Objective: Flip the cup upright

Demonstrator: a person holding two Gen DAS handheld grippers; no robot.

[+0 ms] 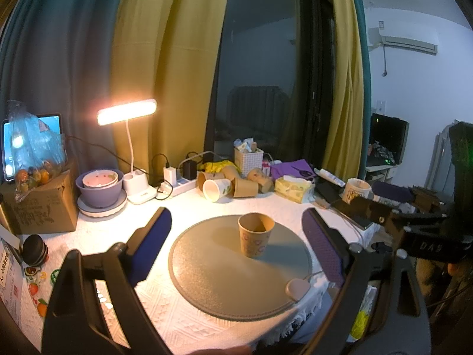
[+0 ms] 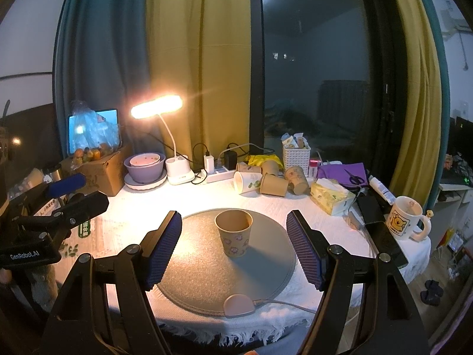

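A lived-in home room — curtains (image 2: 189, 68) over a dark window (image 2: 313, 74), an air conditioner (image 1: 409, 41) at two o'clock, a lit desk lamp (image 2: 156, 106), and a bench (image 2: 133, 213) crowded with bowls (image 2: 145, 164), a tissue pack (image 2: 331, 196) and a mug (image 2: 406, 217).

Cup (image 2: 233, 232) upright on round mat (image 2: 266, 281); toppled cups (image 2: 267, 179) behind, mug (image 2: 406, 218) right.

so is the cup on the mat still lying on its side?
No, the paper cup stands upright on the round grey mat, open mouth facing up, with neither tool touching it.
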